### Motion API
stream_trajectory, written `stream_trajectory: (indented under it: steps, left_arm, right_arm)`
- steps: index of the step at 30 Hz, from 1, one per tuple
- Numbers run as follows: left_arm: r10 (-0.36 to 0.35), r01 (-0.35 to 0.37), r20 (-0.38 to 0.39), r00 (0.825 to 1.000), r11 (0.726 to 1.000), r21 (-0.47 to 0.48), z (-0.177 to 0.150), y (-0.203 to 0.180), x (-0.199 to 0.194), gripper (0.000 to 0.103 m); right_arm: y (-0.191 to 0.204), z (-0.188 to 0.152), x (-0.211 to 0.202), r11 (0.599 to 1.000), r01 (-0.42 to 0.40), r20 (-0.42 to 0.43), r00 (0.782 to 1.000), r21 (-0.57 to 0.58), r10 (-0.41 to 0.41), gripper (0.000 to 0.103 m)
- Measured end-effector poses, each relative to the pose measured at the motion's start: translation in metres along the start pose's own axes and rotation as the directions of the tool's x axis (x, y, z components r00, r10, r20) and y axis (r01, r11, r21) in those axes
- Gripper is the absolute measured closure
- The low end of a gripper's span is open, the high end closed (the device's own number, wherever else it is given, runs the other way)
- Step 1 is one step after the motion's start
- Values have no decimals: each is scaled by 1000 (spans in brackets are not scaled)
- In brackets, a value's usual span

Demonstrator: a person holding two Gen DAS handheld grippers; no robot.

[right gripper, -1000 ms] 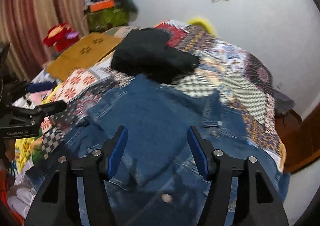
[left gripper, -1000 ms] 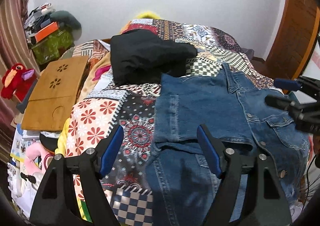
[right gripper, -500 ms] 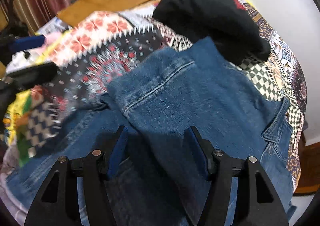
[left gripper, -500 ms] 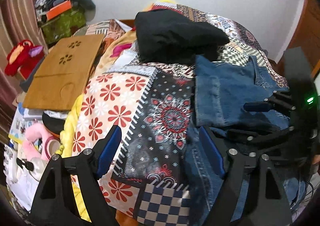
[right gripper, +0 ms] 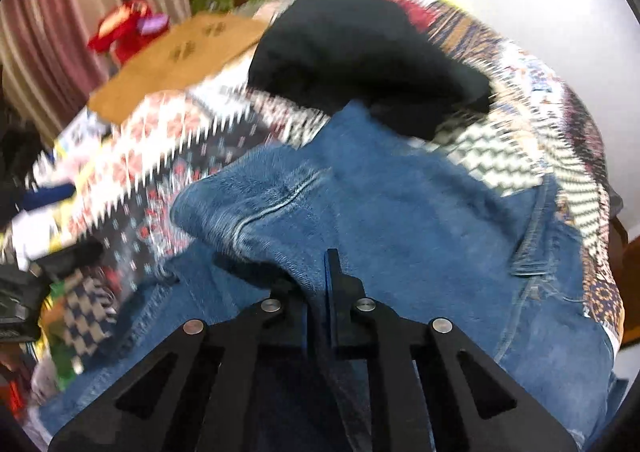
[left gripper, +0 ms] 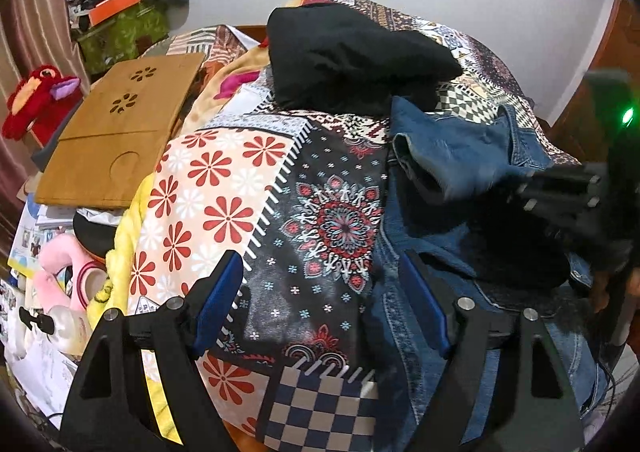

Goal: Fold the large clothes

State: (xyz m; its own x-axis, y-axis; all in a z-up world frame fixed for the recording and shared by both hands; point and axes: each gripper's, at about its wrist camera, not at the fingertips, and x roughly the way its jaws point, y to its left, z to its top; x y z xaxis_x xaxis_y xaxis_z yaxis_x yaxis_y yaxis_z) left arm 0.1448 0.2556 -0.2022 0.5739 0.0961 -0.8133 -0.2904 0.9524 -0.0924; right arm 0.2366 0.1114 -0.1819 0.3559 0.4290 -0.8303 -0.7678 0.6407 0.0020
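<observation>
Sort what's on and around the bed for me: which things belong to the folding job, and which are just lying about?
In the job:
- denim jacket
- right claw, shut on a fold of the denim
- left claw, open over the jacket's edge

Lying about:
- black garment, heaped behind the jacket
- patchwork bedspread
- wooden lap tray
- red plush toy

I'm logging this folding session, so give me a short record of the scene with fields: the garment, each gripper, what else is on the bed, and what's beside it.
garment: denim jacket, spread on the quilt, one fold lifted
right gripper: shut on a fold of the jacket
left gripper: open, over the jacket's edge, pinching nothing
also on bed: black garment, behind the jacket
beside bed: wooden board, red plush toy
</observation>
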Motion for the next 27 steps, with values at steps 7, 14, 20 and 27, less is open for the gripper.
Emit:
stream_trajectory:
  steps: [7, 14, 20, 27]
  left_arm:
    - [-1, 0, 35, 999, 1000, 31, 7, -20, -17, 24]
    - [-12, 8, 56, 998, 997, 74, 14, -50, -29, 24]
    - [-19, 11, 59, 998, 991, 135, 18, -83, -32, 24]
    - [-42, 34, 38, 998, 979, 199, 17, -116, -26, 24]
  right_arm:
    - [-50, 4, -86, 993, 43, 194, 979, 112, -65, 98]
    - [-107, -7, -148, 965, 103, 315, 932, 243, -179, 98]
    - [-151, -51, -162, 926, 54, 311, 933, 373, -180, 98]
    - [-192, -125, -100, 822, 42, 45, 996, 568, -81, 91]
